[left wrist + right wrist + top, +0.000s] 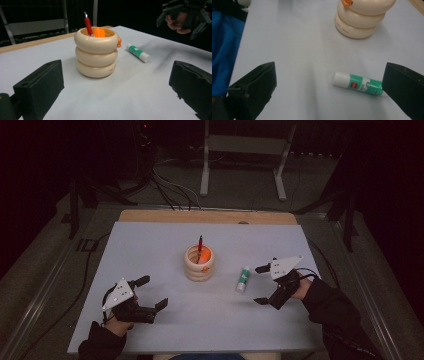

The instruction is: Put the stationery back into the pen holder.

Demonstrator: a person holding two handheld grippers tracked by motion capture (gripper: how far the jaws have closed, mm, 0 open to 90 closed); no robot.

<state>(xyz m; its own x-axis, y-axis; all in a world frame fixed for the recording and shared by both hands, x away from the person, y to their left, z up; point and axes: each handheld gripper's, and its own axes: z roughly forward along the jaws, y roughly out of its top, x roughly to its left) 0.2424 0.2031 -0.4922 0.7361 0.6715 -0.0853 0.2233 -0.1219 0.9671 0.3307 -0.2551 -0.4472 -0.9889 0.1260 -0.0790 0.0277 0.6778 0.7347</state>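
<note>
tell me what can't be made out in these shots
- Lower parts of the red pen and orange item: left gripper view, hidden by the cream holder's wall.
- Glue stick base end: right gripper view, behind the right gripper's jaw.
- Glue stick label text: too small and blurred.
- Holder's top: right gripper view, cut off by the upper edge.

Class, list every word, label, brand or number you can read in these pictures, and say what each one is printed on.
No text reads clearly.
Glue stick: a small red logo and white print on the green label, too blurred to read.
Cream ringed holder: a line of small letters along its bottom ring, too small to make out.
</note>
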